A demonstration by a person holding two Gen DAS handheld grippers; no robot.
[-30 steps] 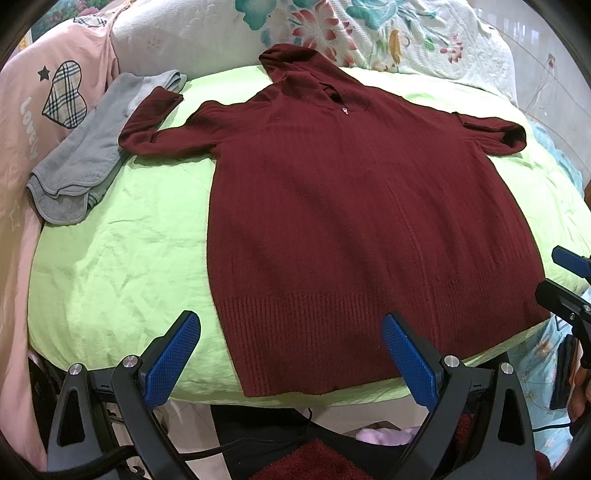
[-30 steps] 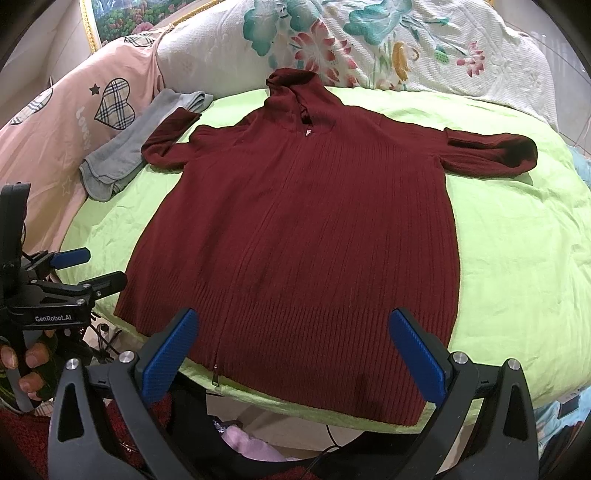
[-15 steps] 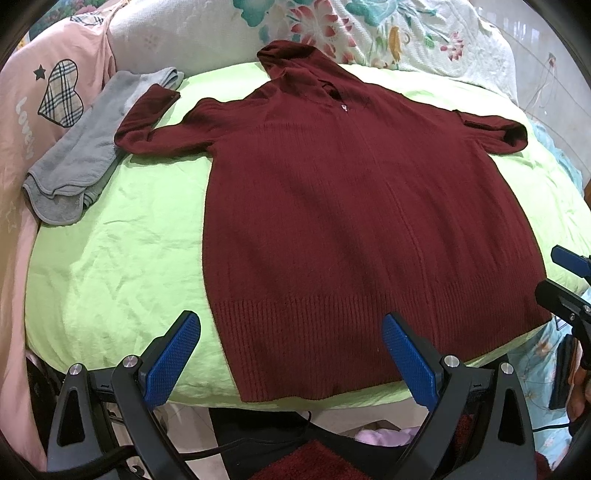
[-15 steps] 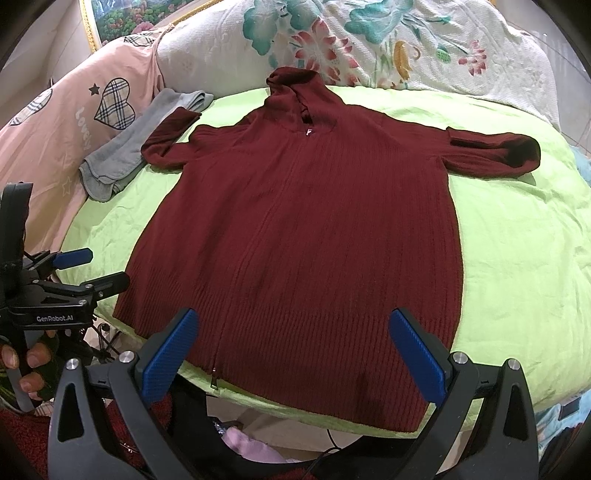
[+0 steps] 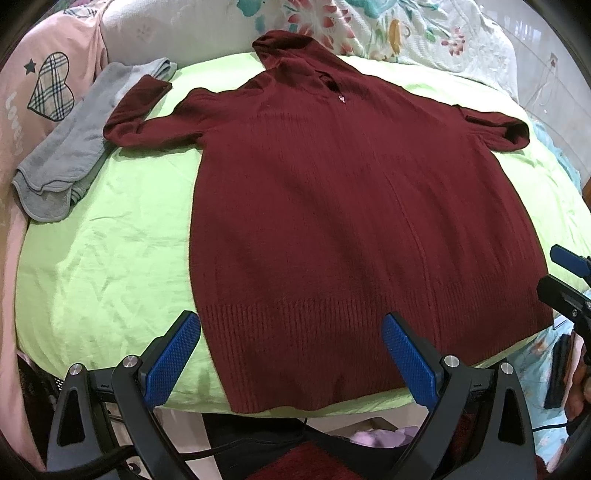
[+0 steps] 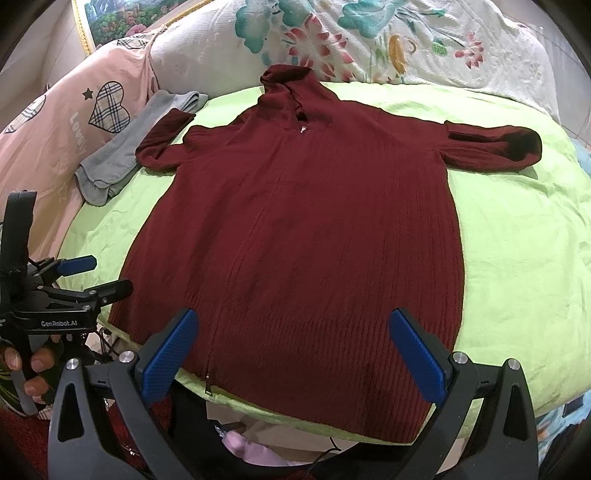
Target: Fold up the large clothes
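Observation:
A dark red knitted hooded sweater [image 5: 343, 206] lies flat and spread out on a lime green sheet [image 5: 110, 236], hood at the far end, both sleeves out to the sides. It also shows in the right wrist view [image 6: 306, 236]. My left gripper [image 5: 291, 339] is open and empty, hovering just above the near hem. My right gripper [image 6: 293, 336] is open and empty above the near hem too. The left gripper shows at the left edge of the right wrist view [image 6: 92, 277], near the sweater's lower left corner.
A folded grey cloth [image 5: 70, 155] lies under the left sleeve's cuff. A pink pillow with a plaid heart [image 5: 40, 92] and a floral quilt [image 5: 406, 33] line the far side. The bed's near edge [image 5: 295, 406] drops off below the hem.
Both grippers have moved slightly forward towards the sweater's hem. The sweater has not moved.

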